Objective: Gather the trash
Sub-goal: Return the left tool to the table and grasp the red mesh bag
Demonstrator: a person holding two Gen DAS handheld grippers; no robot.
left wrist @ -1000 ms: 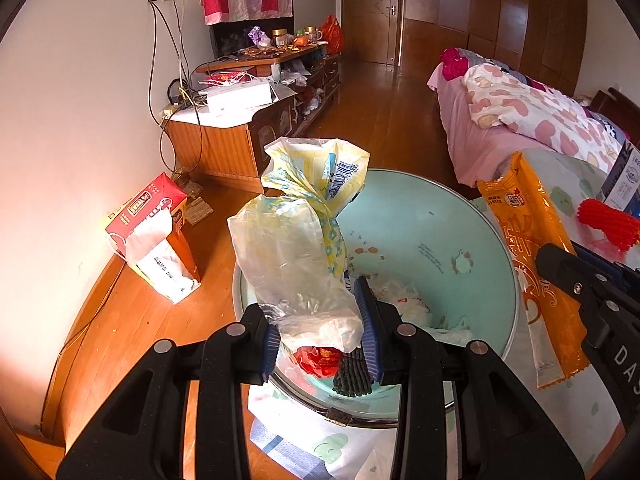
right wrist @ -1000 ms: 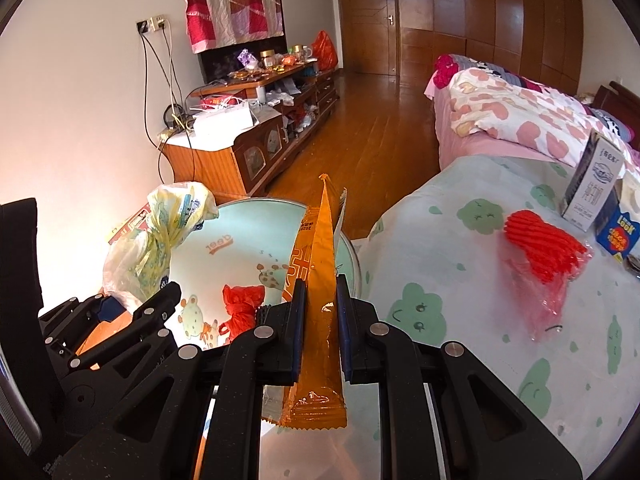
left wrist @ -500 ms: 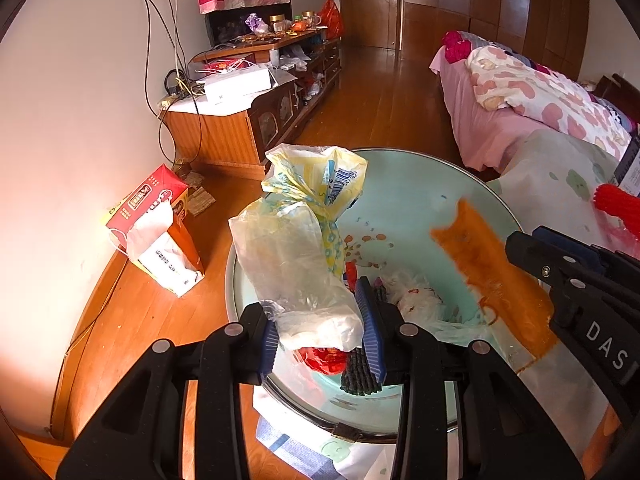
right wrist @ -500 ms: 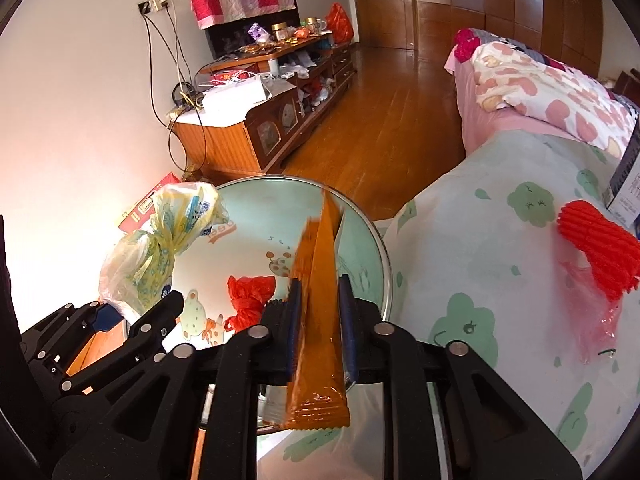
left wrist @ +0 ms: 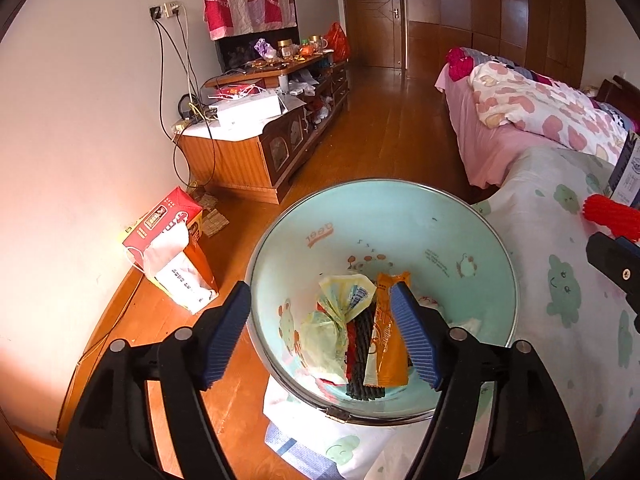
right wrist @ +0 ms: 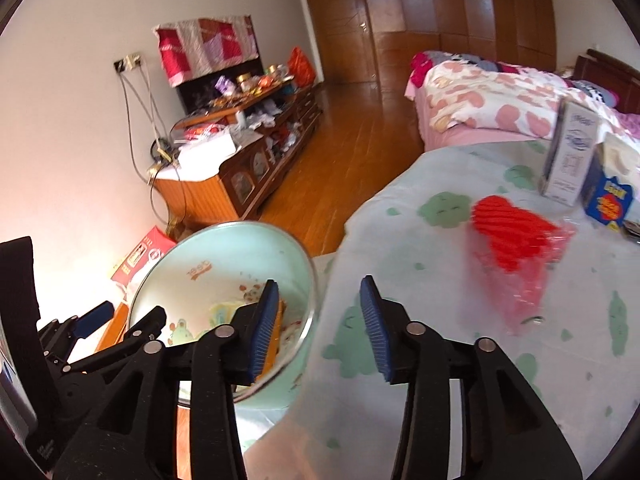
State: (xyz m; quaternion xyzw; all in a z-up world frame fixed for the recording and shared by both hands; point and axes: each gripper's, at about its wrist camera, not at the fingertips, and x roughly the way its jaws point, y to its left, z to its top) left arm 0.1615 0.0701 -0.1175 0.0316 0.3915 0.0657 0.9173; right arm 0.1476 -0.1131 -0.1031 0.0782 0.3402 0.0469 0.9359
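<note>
A pale green enamel basin [left wrist: 400, 216] stands at the table's left edge; it also shows in the right wrist view [right wrist: 208, 256]. In it lie a knotted yellow plastic bag [left wrist: 332, 320], an orange snack wrapper [left wrist: 386, 340] and dark ridged trash [left wrist: 362, 360]. My left gripper [left wrist: 324, 336] is open and empty just above the basin's near side. My right gripper [right wrist: 318, 324] is open and empty over the table edge beside the basin. A red ridged packet in clear plastic [right wrist: 516, 236] lies on the tablecloth to the right; it also shows in the left wrist view [left wrist: 610, 216].
The table has a pale cloth with green cloud shapes [right wrist: 440, 360]. A white carton [right wrist: 568, 152] and a blue box [right wrist: 608, 196] stand at the back right. A red tissue box [left wrist: 168, 244] lies on the wooden floor by the wall. A cluttered cabinet [left wrist: 256, 140] and a bed [left wrist: 532, 116] stand beyond.
My left gripper opened and the yellow bag dropped into the basin. My right gripper opened and the orange wrapper fell into the basin, then the gripper swung right over the table.
</note>
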